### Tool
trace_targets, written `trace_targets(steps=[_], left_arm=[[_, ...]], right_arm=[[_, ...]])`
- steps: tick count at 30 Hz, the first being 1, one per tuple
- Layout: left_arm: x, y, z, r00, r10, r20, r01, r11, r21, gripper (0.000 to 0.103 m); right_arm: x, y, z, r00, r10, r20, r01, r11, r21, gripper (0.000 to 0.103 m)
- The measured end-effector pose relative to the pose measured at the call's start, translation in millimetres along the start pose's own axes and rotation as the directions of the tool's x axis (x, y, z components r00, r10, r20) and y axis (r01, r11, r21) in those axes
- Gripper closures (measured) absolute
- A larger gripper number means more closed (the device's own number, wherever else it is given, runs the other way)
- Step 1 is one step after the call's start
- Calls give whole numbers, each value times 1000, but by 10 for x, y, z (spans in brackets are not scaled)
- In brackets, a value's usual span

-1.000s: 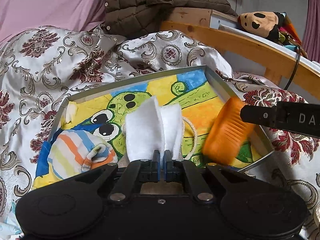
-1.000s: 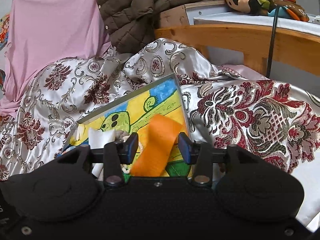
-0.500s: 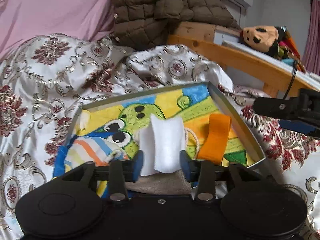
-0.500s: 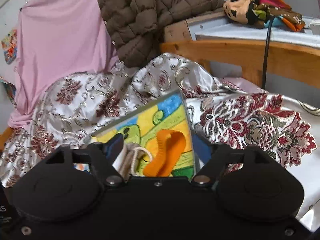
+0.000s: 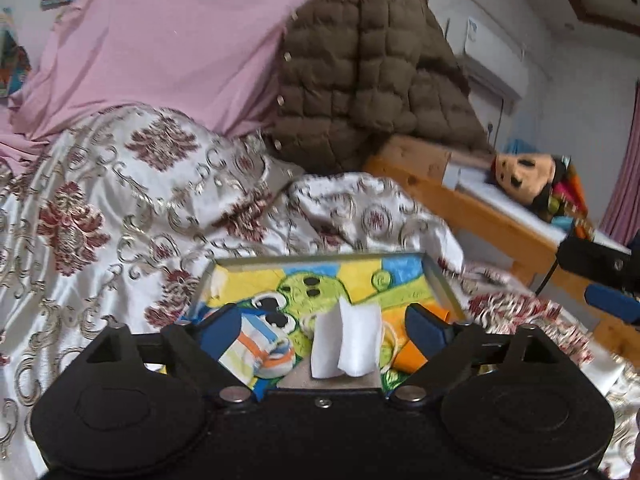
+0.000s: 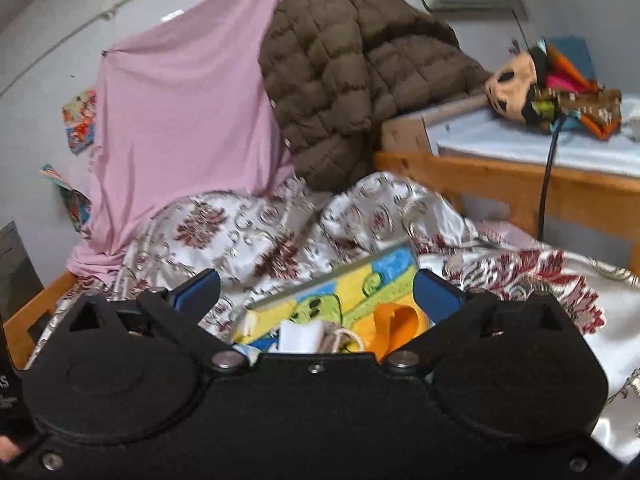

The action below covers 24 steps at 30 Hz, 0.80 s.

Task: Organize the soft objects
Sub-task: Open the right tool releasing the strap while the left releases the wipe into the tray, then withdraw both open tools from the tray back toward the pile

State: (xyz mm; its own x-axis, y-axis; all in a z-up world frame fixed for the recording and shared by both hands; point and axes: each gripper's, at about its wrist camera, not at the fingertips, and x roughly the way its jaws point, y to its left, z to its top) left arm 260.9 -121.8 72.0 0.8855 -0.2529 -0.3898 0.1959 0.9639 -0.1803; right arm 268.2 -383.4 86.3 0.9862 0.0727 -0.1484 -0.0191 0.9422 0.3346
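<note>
A shallow tray (image 5: 320, 259) with a bright cartoon picture lies on the patterned satin bedspread. On it rest a folded white cloth (image 5: 346, 344), a striped sock (image 5: 260, 350), an orange strap (image 5: 412, 354) and a loop of cord. My left gripper (image 5: 323, 326) hovers just short of the tray, its jaws opening, and the pads touch nothing. My right gripper (image 6: 317, 288) also has its jaws opening wide with nothing gripped; below it lie the orange strap (image 6: 390, 320) and the white cloth (image 6: 300, 336) on the tray (image 6: 332, 276). The right gripper (image 5: 600, 276) shows at the left view's right edge.
The bedspread (image 5: 120, 208) is rumpled around the tray. A brown quilted jacket (image 5: 368, 80) and a pink sheet (image 5: 168, 40) hang behind. A wooden bed frame (image 6: 500, 180) at the right carries a plush toy (image 6: 516, 80), and a black cable (image 6: 546, 184) hangs down it.
Both grippers have opened: the left has let go of the white cloth, the right has let go of the orange strap. Both have drawn back and up from the tray.
</note>
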Motion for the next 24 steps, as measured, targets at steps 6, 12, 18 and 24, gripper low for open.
trace_targets(steps=[6, 12, 18, 24], left_arm=[[-481, 113, 66, 997, 2, 73, 1, 999, -40, 5], [-966, 211, 13, 991, 2, 134, 7, 998, -62, 2], [-1355, 301, -157, 988, 1, 154, 7, 998, -55, 1], [-1657, 394, -397, 988, 4, 157, -1, 1000, -23, 1]], right_arm=[[-471, 190, 4, 998, 30, 49, -29, 1000, -8, 1], [-925, 422, -82, 995, 57, 78, -55, 998, -24, 1], [-1266, 577, -282, 996, 62, 61, -59, 997, -46, 1], [-1467, 670, -419, 999, 17, 50, -15, 999, -48, 1]])
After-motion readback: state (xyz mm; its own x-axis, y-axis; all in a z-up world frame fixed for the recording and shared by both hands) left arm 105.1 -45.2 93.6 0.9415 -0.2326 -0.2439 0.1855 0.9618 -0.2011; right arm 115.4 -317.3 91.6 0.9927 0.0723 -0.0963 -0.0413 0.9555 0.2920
